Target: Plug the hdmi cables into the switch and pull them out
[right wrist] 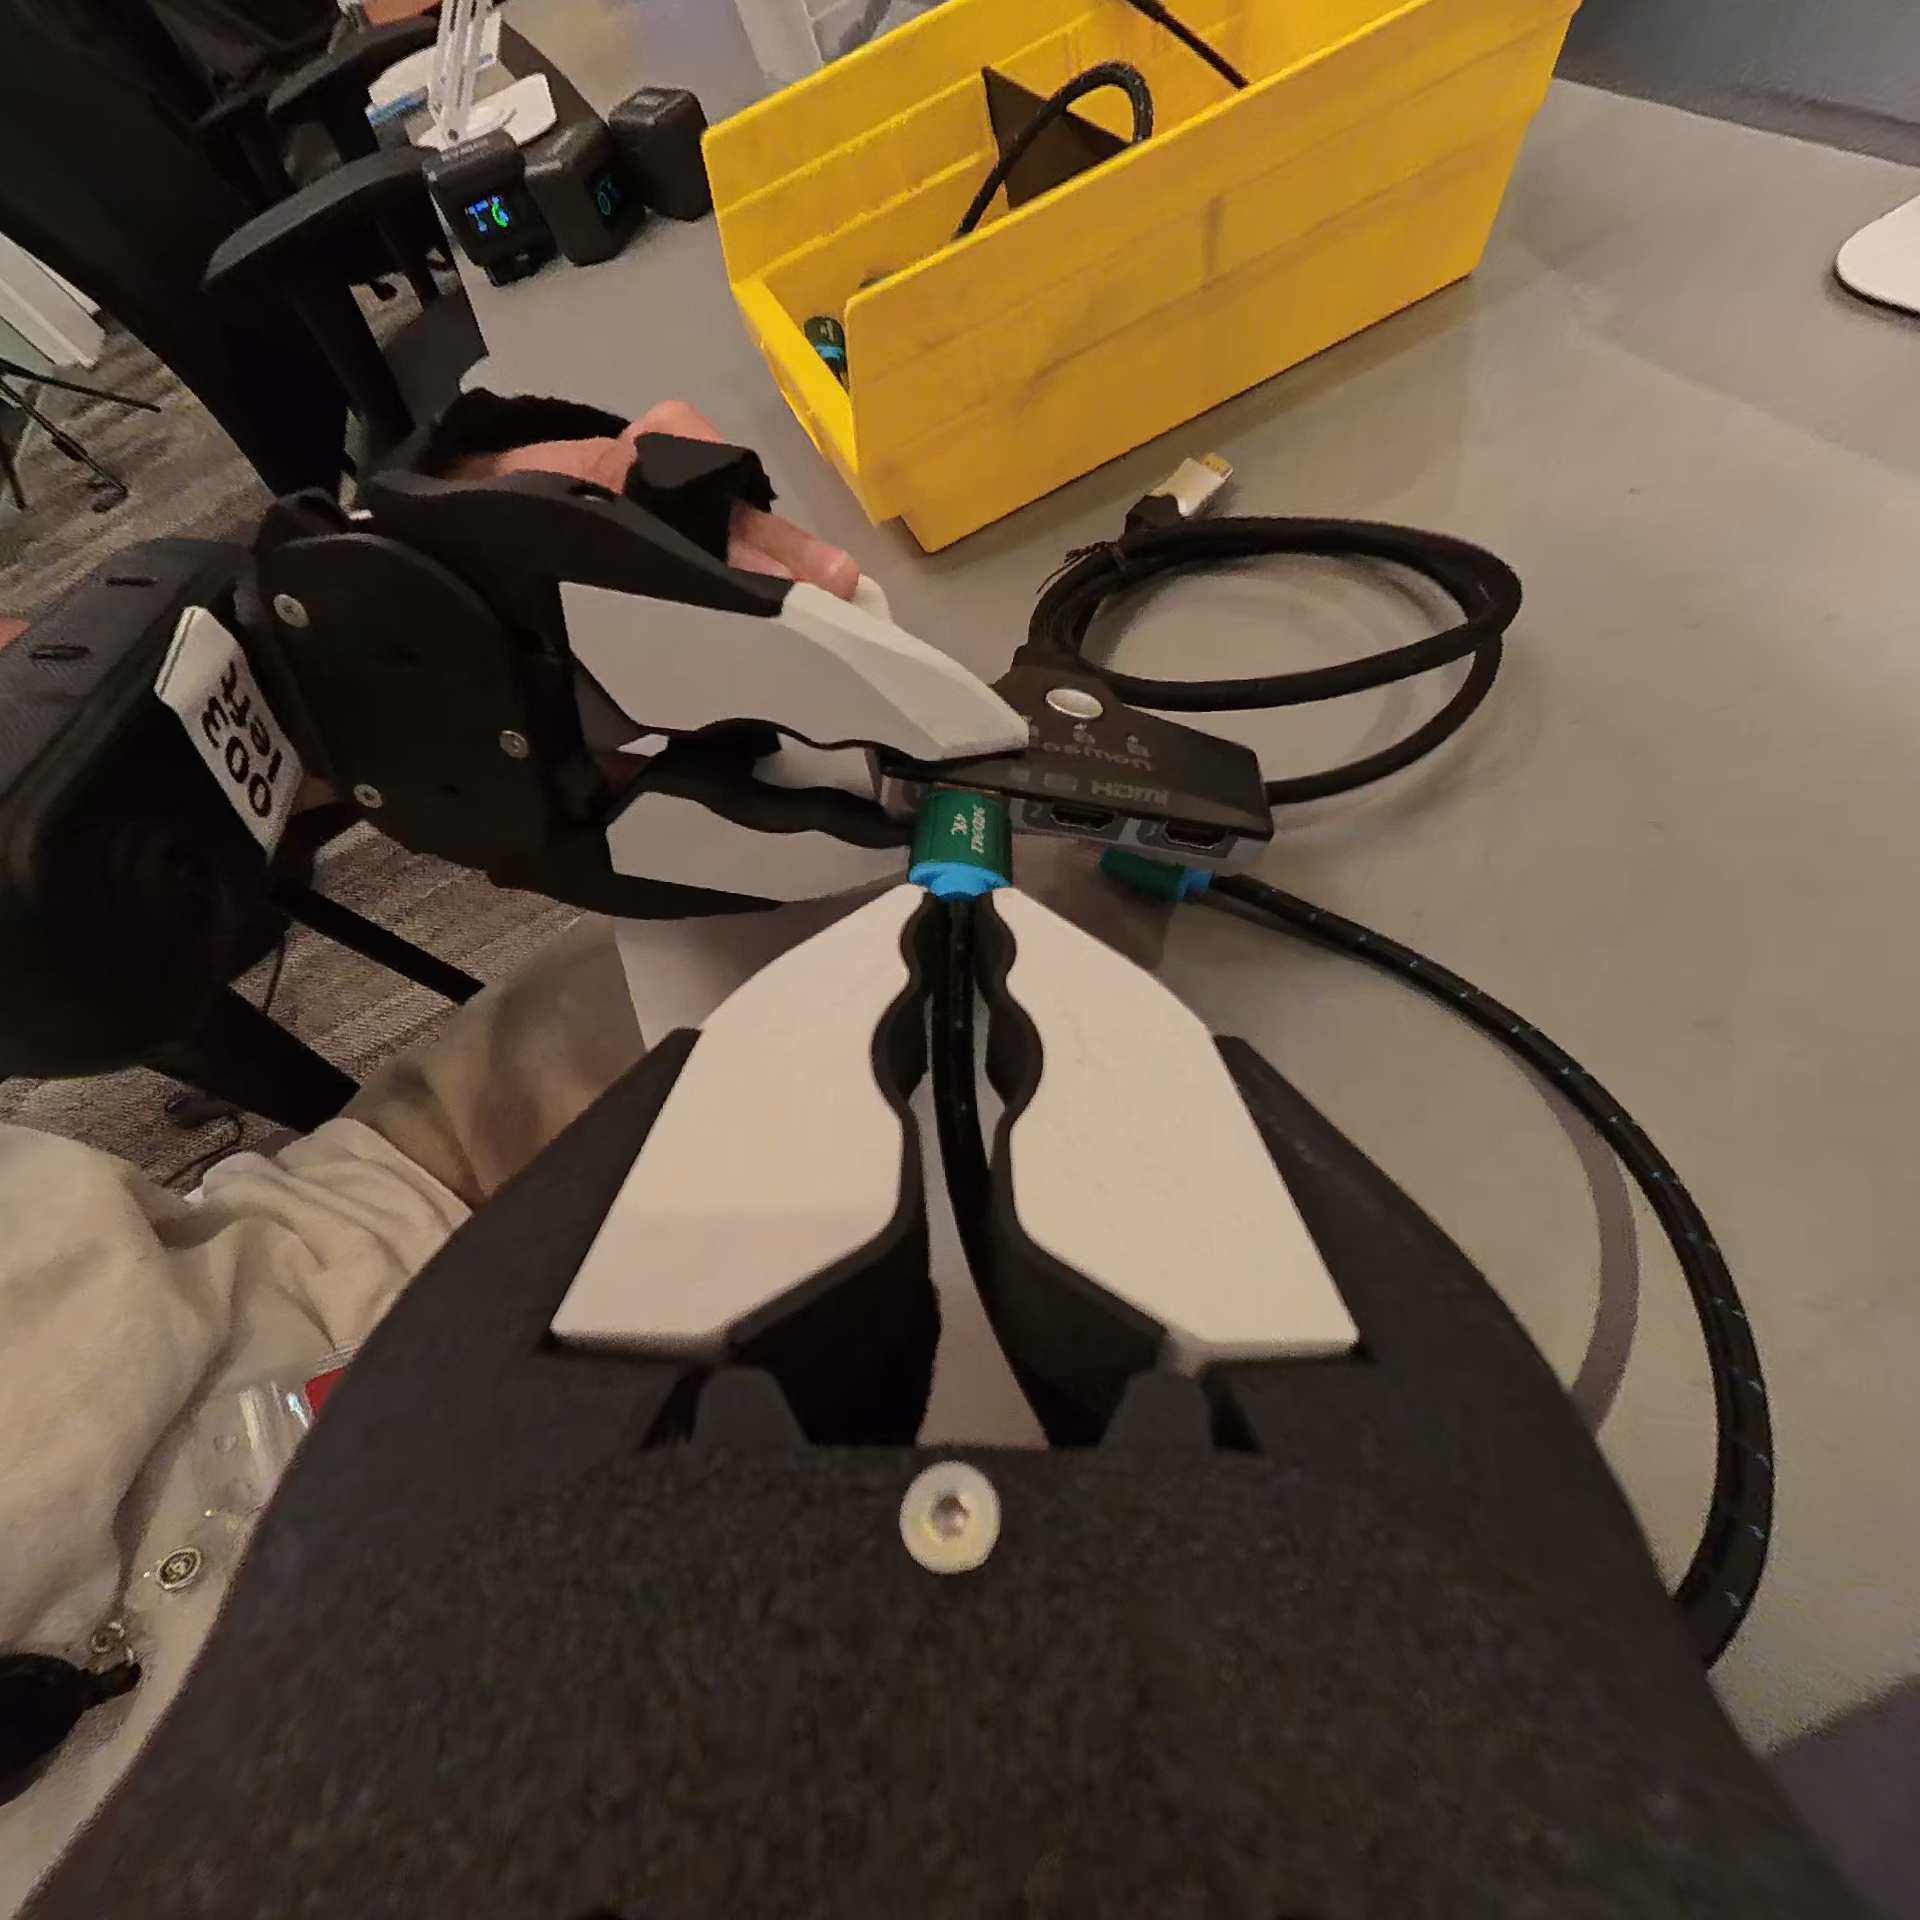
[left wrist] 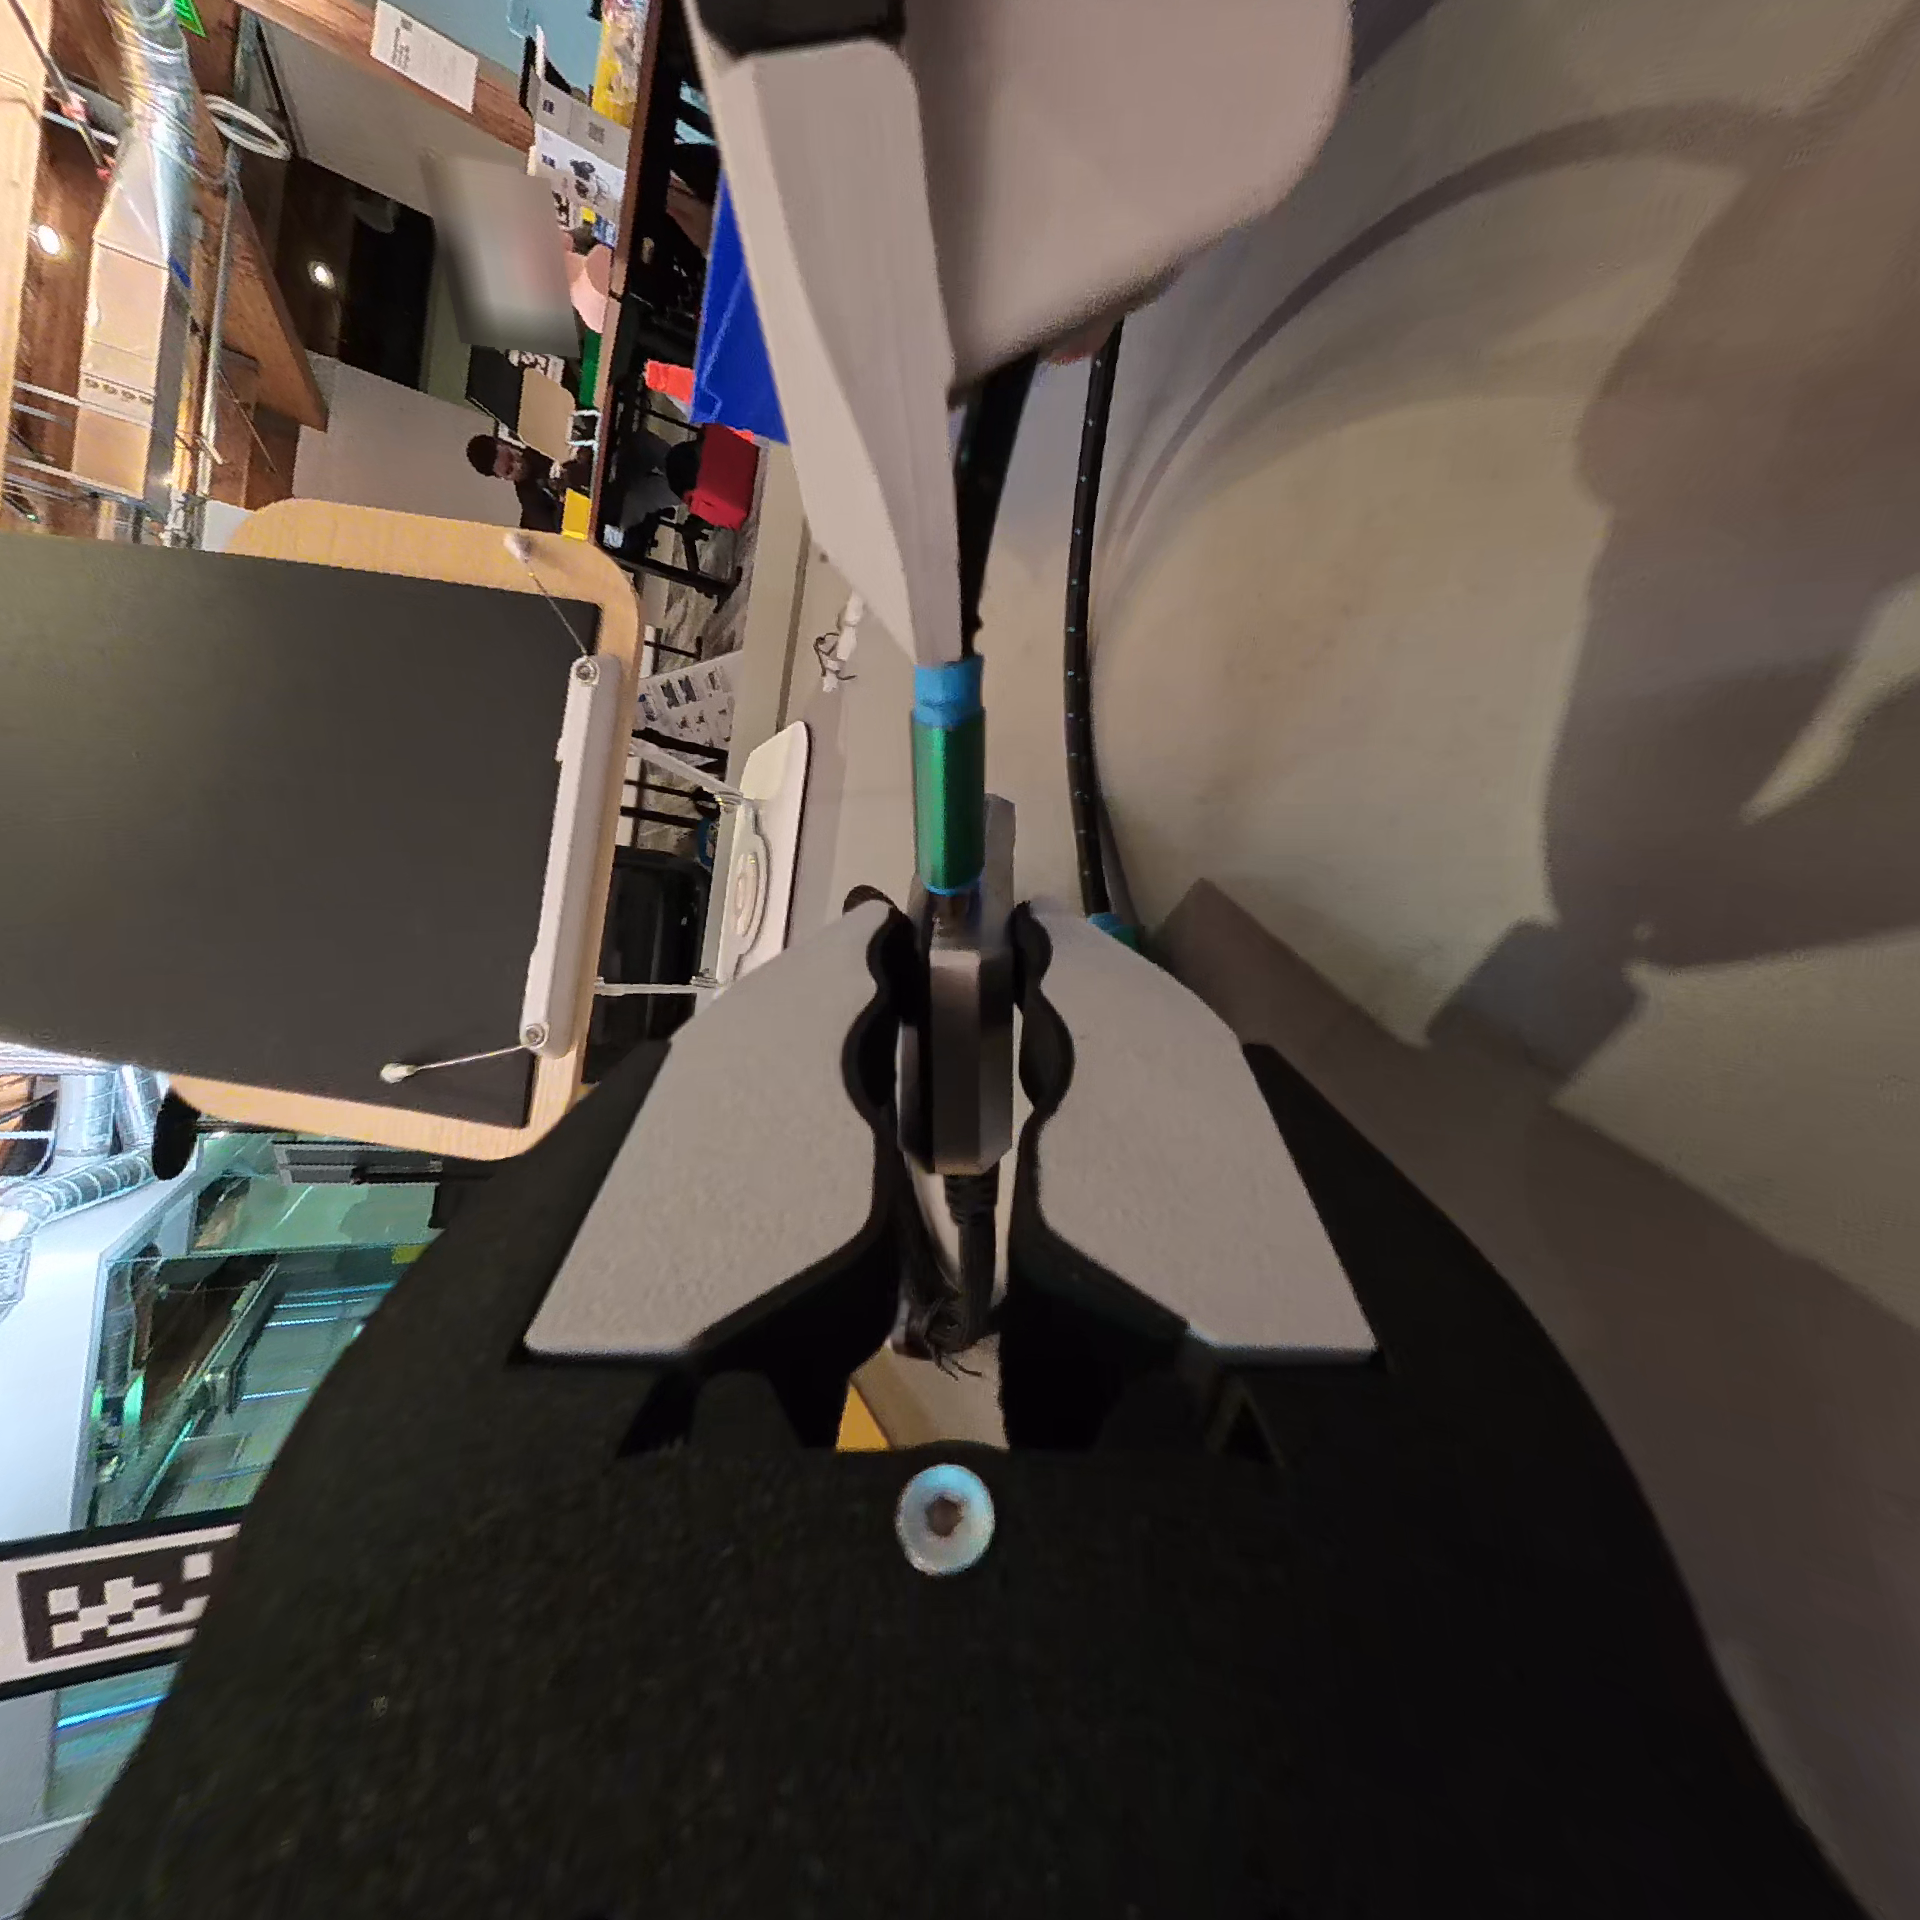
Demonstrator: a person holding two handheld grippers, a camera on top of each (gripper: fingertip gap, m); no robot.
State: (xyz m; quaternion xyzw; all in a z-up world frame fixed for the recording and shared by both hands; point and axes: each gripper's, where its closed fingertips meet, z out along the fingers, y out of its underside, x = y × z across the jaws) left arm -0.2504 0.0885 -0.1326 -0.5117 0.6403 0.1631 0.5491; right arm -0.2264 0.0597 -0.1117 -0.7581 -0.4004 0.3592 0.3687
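My left gripper (left wrist: 961, 920) is shut on the flat dark HDMI switch (left wrist: 956, 1049) and holds it by its left end just above the grey table; it also shows in the right wrist view (right wrist: 935, 779). A green HDMI plug (right wrist: 958, 831) with a blue collar sits in the switch's (right wrist: 1143, 753) leftmost port. My right gripper (right wrist: 958, 914) is shut on that plug's black cable, right behind the collar. A second green plug (right wrist: 1148, 875) lies on the table under the switch's front edge, its braided cable (right wrist: 1621, 1164) curving right. Two ports are empty.
A yellow bin (right wrist: 1195, 312) holding another cable stands behind the switch. The switch's own coiled black cable (right wrist: 1455, 582) lies between them. Small black devices (right wrist: 540, 187) and chairs are at the back left. The table edge (right wrist: 623, 935) runs along the left. One gripper's finger ends stand about 5 cm off the other's.
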